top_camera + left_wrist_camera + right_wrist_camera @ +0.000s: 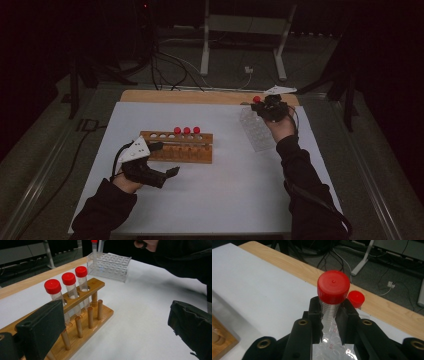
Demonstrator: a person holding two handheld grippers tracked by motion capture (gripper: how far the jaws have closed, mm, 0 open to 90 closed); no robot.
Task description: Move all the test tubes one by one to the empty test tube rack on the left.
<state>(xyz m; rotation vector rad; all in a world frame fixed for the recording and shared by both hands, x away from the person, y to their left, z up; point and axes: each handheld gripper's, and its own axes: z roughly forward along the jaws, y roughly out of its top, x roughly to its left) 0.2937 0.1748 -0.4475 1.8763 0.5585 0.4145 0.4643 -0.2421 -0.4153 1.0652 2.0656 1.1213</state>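
Red-capped tube (331,300) is clamped in my right gripper (331,322) above the clear rack (256,131). My left gripper (112,327) stands open beside the wooden rack (82,315).

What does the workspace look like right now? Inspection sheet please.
Surface: white sheet on a wooden table.
Job's things: wooden rack with three red-capped tubes; clear rack; red-capped tube held above it, another capped tube just behind.
Clutter: nothing seen.
Grippers: right gripper shut on the tube; left gripper open beside the wooden rack.
Cables: tangle on the floor beyond the table.
Surroundings: dark, white stand legs.
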